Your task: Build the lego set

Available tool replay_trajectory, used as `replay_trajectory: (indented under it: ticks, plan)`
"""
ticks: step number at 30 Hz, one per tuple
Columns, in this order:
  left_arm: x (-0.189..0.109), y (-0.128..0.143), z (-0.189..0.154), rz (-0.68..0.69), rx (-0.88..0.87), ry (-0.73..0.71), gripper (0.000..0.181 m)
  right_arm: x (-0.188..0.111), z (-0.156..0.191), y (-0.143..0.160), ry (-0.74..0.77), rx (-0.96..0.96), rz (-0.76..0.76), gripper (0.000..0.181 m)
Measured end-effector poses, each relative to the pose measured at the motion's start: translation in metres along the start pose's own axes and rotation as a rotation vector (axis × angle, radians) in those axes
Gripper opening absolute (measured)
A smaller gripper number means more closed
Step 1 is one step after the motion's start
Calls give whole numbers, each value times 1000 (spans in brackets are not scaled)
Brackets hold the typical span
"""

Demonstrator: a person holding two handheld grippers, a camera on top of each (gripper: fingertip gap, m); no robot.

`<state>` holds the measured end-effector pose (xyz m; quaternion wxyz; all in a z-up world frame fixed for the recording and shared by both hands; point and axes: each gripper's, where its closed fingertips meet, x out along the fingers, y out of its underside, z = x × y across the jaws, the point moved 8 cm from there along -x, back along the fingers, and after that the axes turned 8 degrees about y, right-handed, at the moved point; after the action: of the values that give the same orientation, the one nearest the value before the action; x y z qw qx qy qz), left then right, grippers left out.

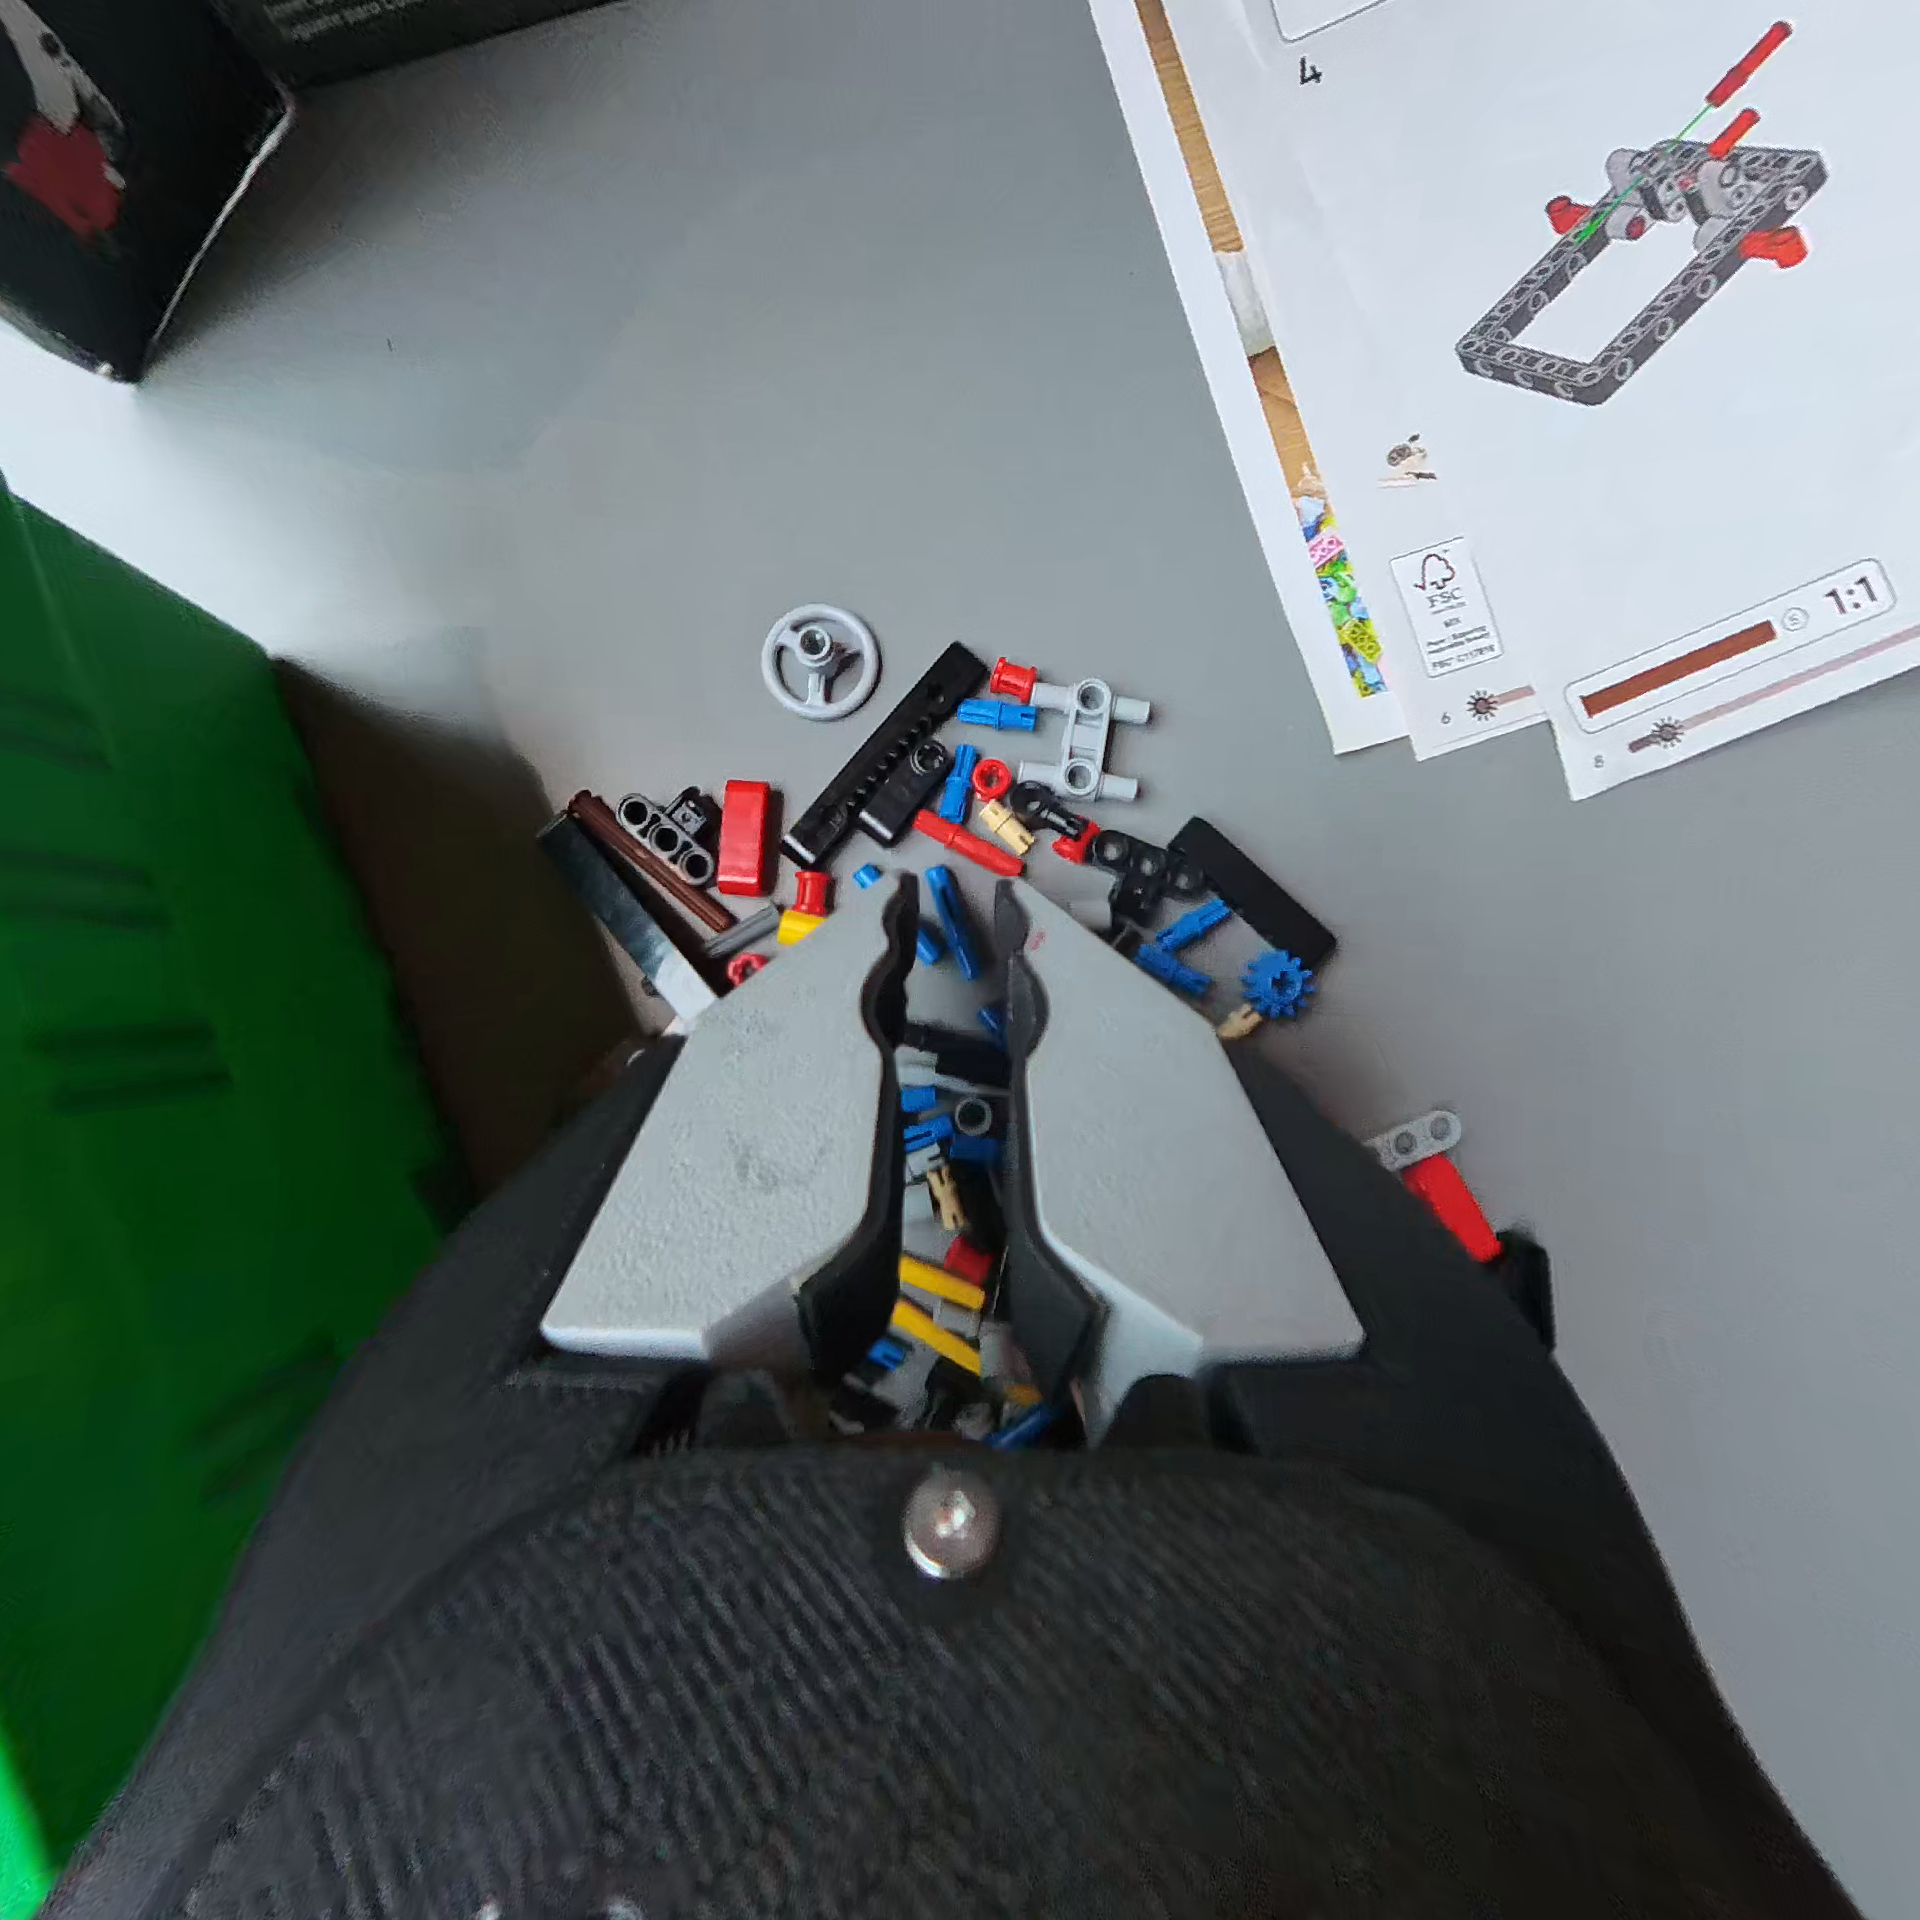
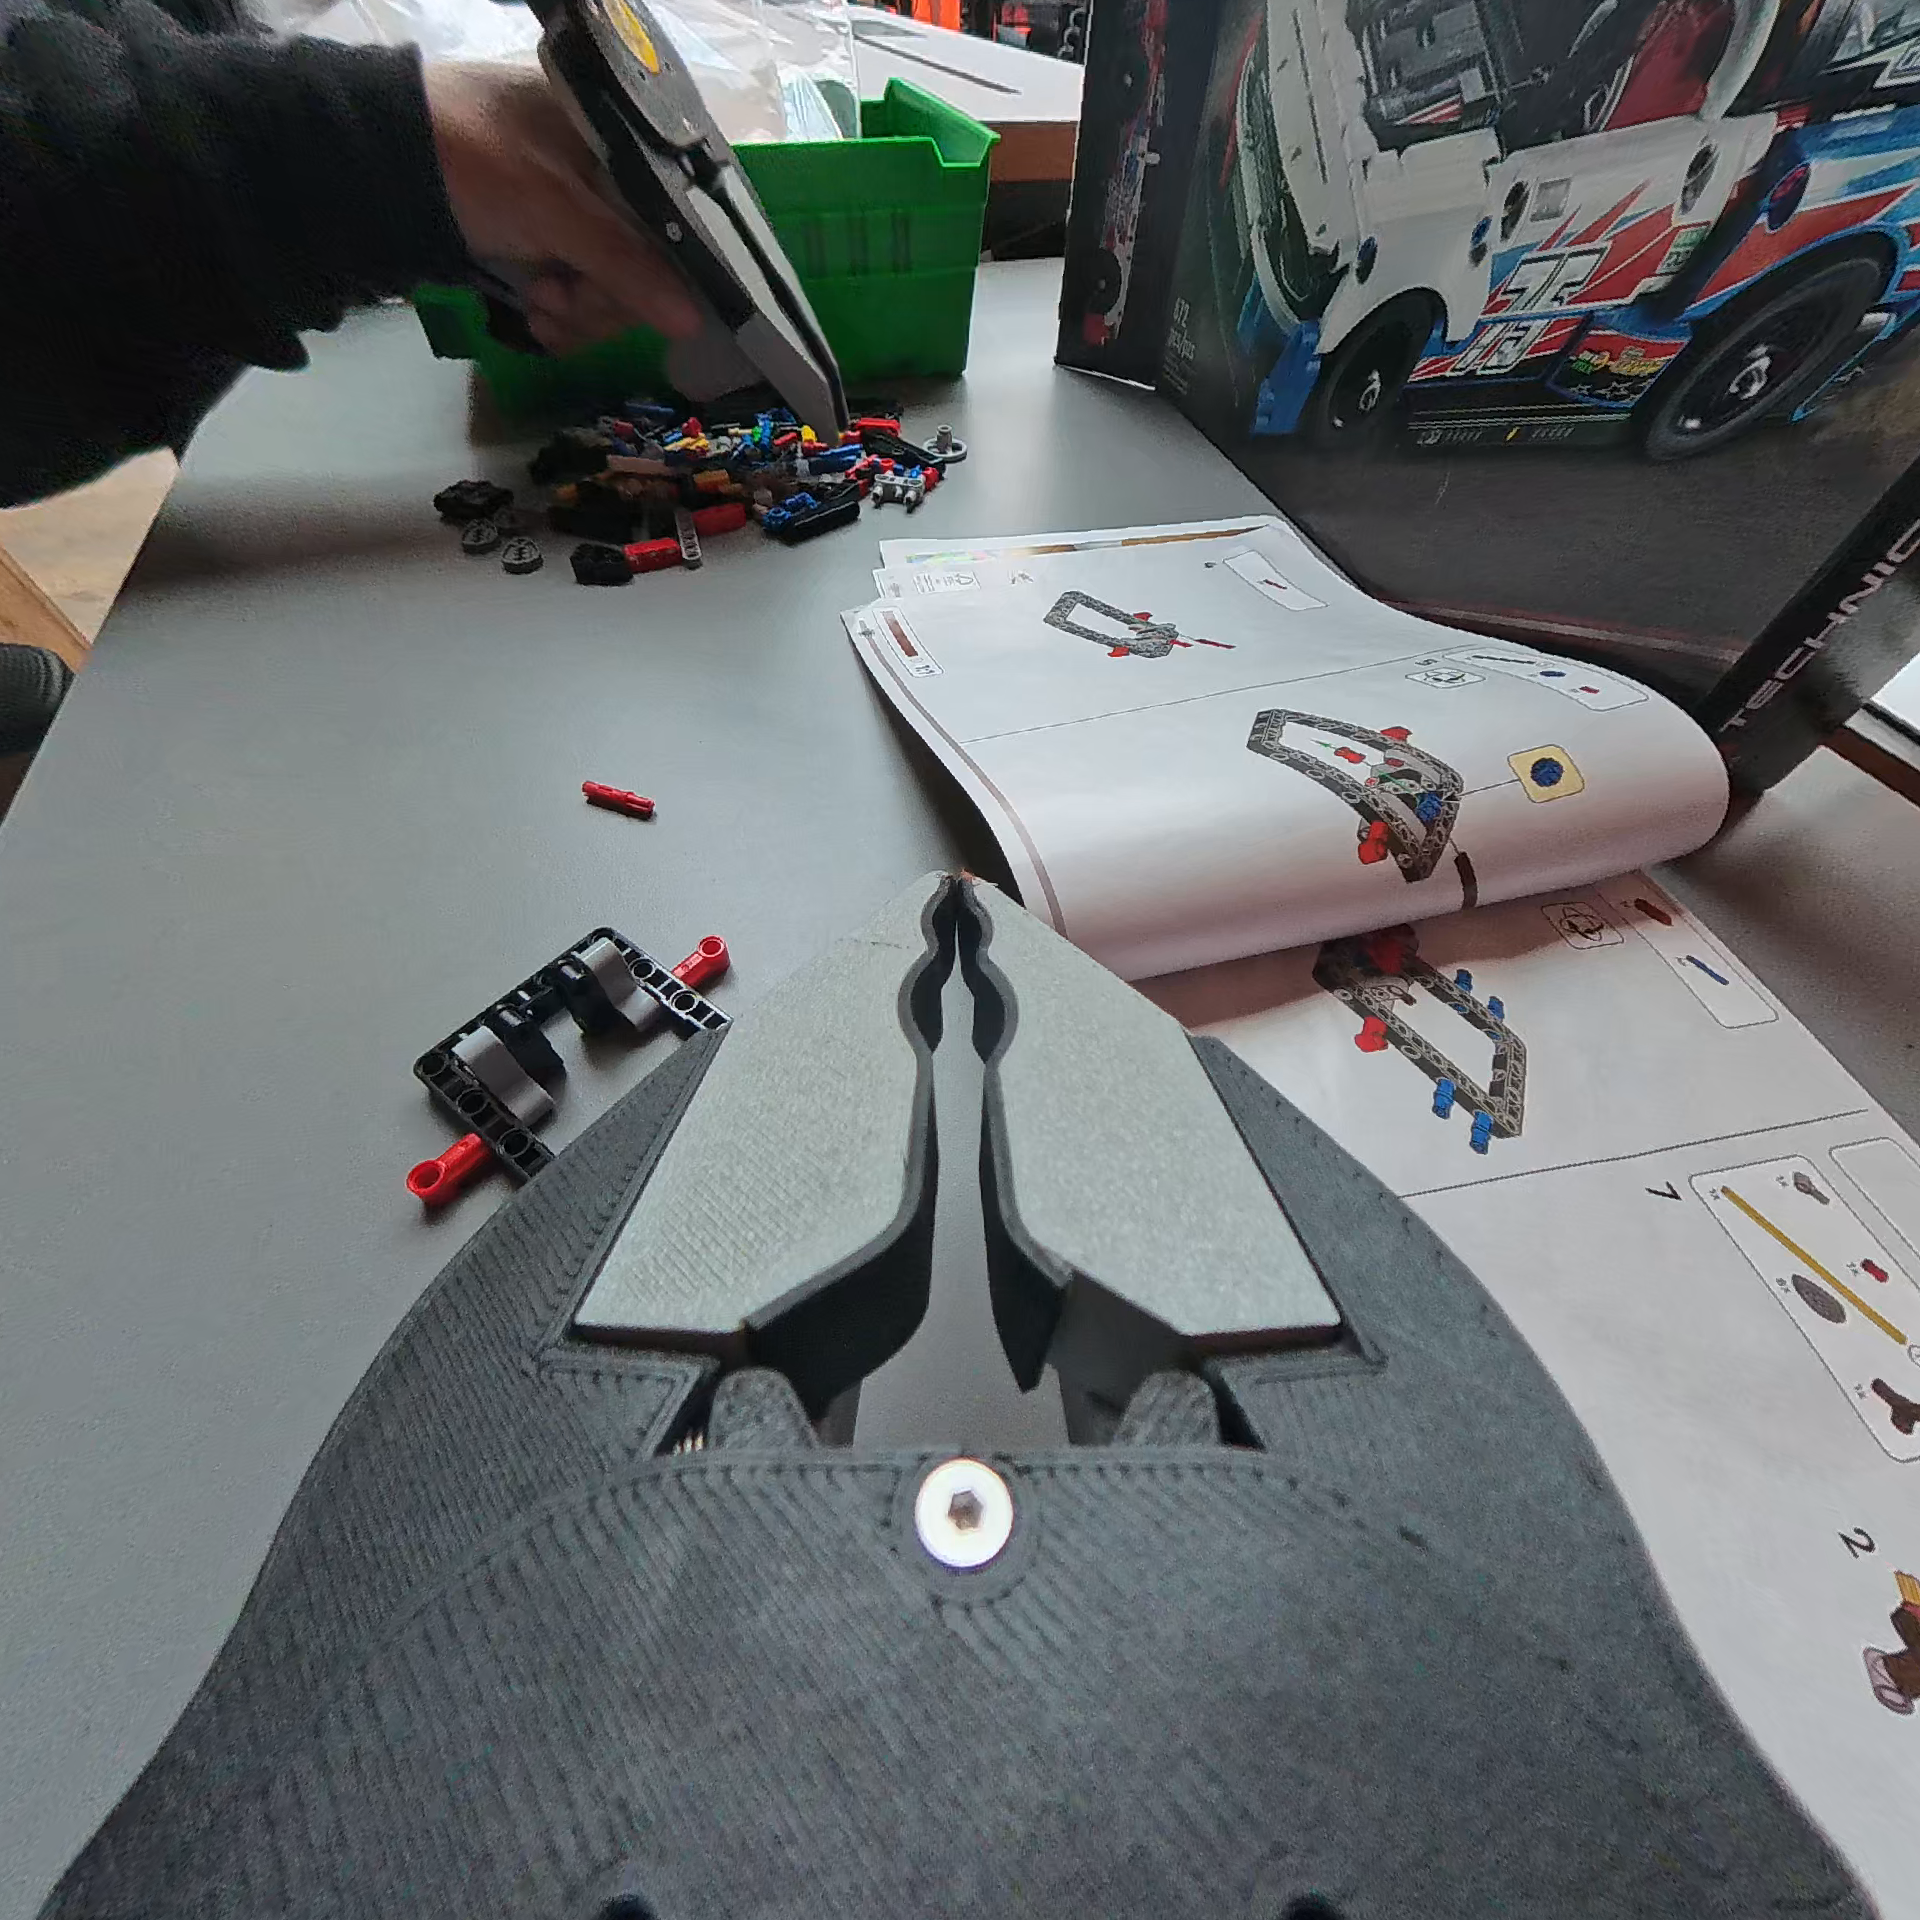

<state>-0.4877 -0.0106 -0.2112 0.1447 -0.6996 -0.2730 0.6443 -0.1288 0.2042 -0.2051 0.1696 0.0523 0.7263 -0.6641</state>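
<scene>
My left gripper [image 1: 956,894] hangs low over a pile of small loose lego pieces [image 1: 935,790] on the grey table; its jaws are a little apart, with a blue pin [image 1: 951,920] lying between the tips. The right wrist view shows it [image 2: 831,416] pointing down into the same pile [image 2: 707,488]. My right gripper [image 2: 956,883] is shut and empty, above the table. To its left lies the partly built black frame [image 2: 571,1039] with grey blocks and red pins at two ends. A loose red pin [image 2: 618,798] lies farther out.
The open instruction booklet [image 2: 1299,748] lies right of my right gripper; it also shows in the left wrist view [image 1: 1558,364]. The set's box [image 2: 1507,260] stands behind it. A green bin [image 2: 883,239] stands behind the pile. A grey steering wheel [image 1: 821,662] lies at the pile's far edge. Left tips to right tips: about 35 centimeters.
</scene>
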Motion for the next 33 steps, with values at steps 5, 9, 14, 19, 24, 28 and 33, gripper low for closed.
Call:
replay_trajectory:
  ticks: [5,9,14,19,24,28,33]
  plan:
    - [10,-7,-1,18,-7,17,13,0,1,0,-2,0,-3,0]
    - [15,-6,4,71,-14,-16,12,0,2,0,-11,-2,2,0]
    - [15,-5,1,106,52,-13,6,1,4,0,-20,-6,5,0]
    - [14,-5,-1,135,84,-8,4,1,5,0,-21,-12,9,0]
    - [11,-1,-2,160,112,21,4,1,6,0,-26,-14,12,0]
    - [9,0,-3,199,119,56,4,2,6,0,-28,-16,15,0]
    - [9,-1,-3,211,116,75,4,2,6,0,-29,-12,14,0]
